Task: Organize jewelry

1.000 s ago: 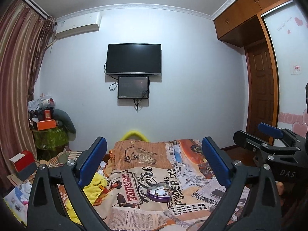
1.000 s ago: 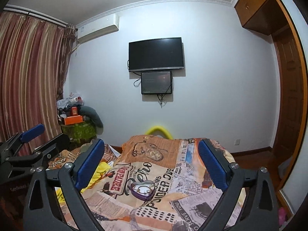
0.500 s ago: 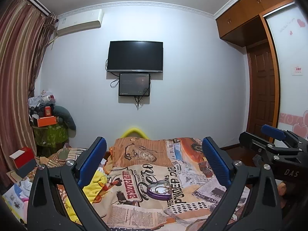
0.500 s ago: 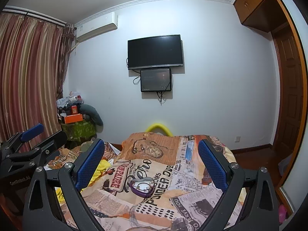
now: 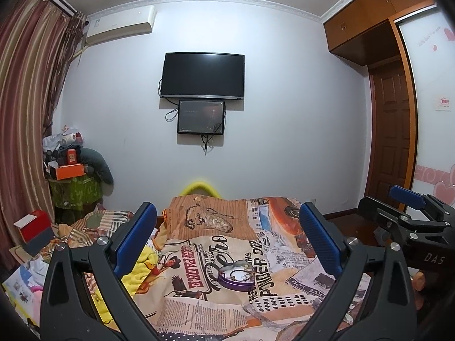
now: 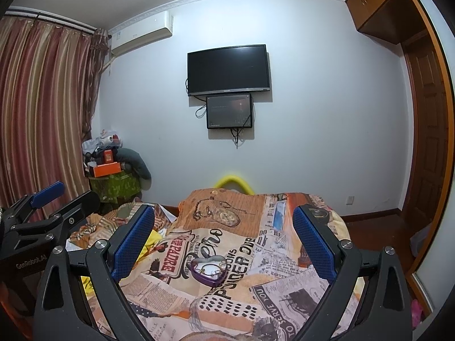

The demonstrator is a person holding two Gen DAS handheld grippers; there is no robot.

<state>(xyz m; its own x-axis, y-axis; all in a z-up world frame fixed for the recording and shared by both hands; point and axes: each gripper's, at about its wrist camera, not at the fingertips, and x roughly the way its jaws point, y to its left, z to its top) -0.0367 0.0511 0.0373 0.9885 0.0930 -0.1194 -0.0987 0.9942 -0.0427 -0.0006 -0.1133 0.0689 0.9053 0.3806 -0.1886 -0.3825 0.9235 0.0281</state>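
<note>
A purple heart-shaped jewelry box (image 5: 236, 276) lies open on the printed bedspread (image 5: 199, 224), holding a tangle of small jewelry pieces. In the right wrist view the same box (image 6: 210, 270) sits low between the fingers. My left gripper (image 5: 227, 237) is open above the bed, short of the box, with nothing between its blue pads. My right gripper (image 6: 223, 236) is open too and holds nothing. Each gripper shows at the edge of the other's view, the right gripper (image 5: 409, 221) on the right and the left gripper (image 6: 42, 216) on the left.
A yellow cloth (image 5: 142, 267) lies at the bed's left side. A red box (image 5: 31, 226) and loose clutter sit on the floor at left, below a striped curtain (image 5: 25, 108). A TV (image 5: 202, 76) hangs on the far wall. A wooden door (image 5: 389, 142) stands at right.
Both grippers have tilted slightly downward and edged forward, so the bed and the purple box sit a little higher in each view. Both stay open.
</note>
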